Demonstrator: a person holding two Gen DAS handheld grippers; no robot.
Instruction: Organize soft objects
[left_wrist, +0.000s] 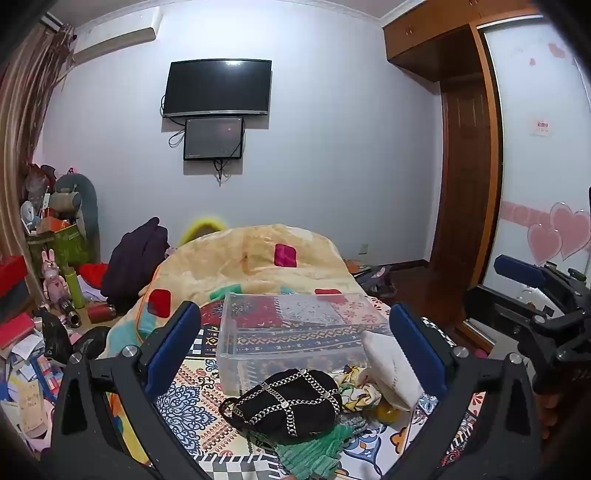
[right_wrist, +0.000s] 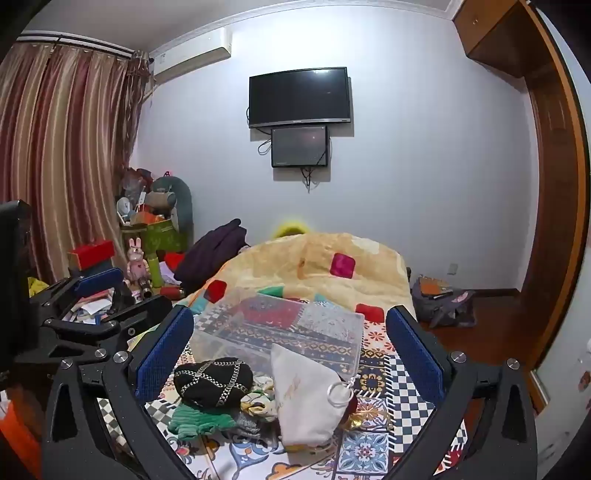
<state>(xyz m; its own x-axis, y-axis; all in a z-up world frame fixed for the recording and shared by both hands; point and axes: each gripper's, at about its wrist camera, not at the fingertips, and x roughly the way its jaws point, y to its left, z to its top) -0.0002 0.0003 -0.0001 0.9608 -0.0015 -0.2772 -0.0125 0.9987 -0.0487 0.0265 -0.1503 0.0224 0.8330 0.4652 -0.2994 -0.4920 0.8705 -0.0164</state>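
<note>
A pile of soft things lies on the patterned bed cover: a black pouch with chain netting (left_wrist: 286, 400) (right_wrist: 212, 382), a white drawstring bag (left_wrist: 391, 369) (right_wrist: 306, 398), a green knitted piece (left_wrist: 314, 446) (right_wrist: 195, 419) and a yellow-patterned cloth (left_wrist: 360, 391) (right_wrist: 258, 400). A clear plastic bin (left_wrist: 295, 332) (right_wrist: 284, 328) stands empty just behind the pile. My left gripper (left_wrist: 295, 339) is open above the pile, holding nothing. My right gripper (right_wrist: 290, 343) is open above the pile, holding nothing. The right gripper also shows at the right edge of the left wrist view (left_wrist: 535, 291).
A rolled yellow blanket (left_wrist: 251, 262) (right_wrist: 314, 266) lies behind the bin. A dark garment (left_wrist: 136, 262) lies at the bed's left. Cluttered boxes and toys (left_wrist: 48, 280) fill the left floor. A wardrobe (left_wrist: 469, 147) stands at right; a bag (right_wrist: 439, 301) lies on the floor.
</note>
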